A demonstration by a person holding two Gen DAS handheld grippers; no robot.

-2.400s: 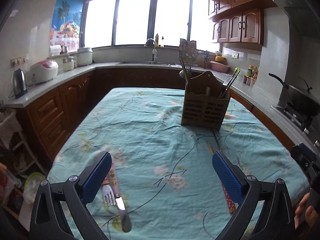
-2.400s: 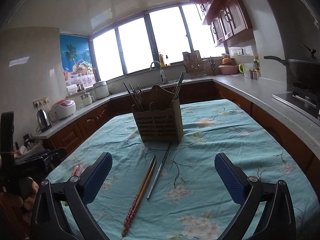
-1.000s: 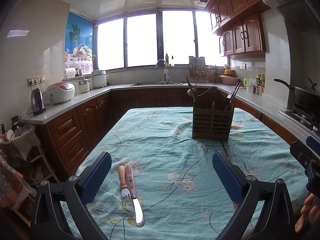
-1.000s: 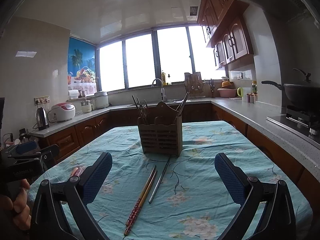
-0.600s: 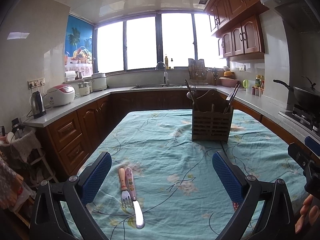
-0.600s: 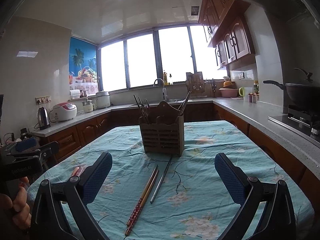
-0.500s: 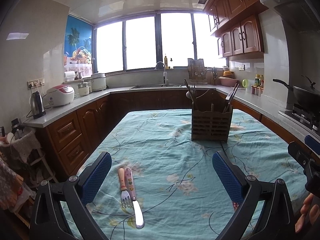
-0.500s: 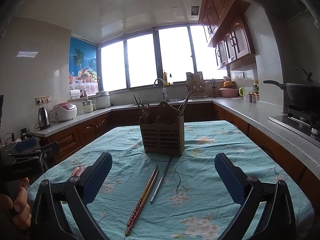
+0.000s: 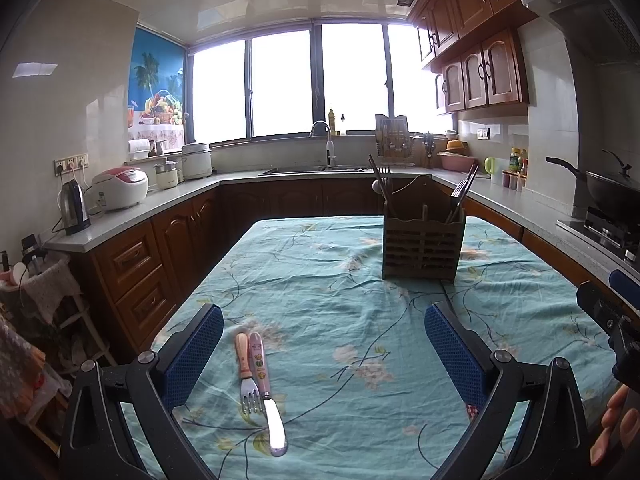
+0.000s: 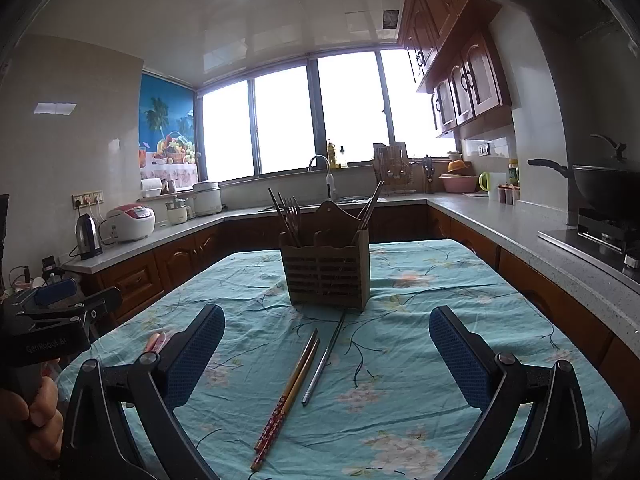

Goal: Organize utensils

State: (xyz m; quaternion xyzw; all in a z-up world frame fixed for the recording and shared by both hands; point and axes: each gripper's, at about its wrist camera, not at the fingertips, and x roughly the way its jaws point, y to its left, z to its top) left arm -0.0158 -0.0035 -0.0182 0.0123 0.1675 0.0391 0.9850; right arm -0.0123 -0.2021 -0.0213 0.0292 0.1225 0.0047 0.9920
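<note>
A fork [image 9: 246, 376] and a knife [image 9: 266, 392] lie side by side on the tabletop [image 9: 340, 312], between the spread fingers of the left hand-held gripper [image 9: 324, 344]. Chopsticks [image 10: 288, 392] lie before the utensil holder [image 10: 326, 270], between the spread fingers of the empty right hand-held gripper [image 10: 326, 348].

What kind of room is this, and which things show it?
Most likely a home kitchen: a sink faucet under the windows, a wok on the stove, and a rice cooker on the counter.
</note>
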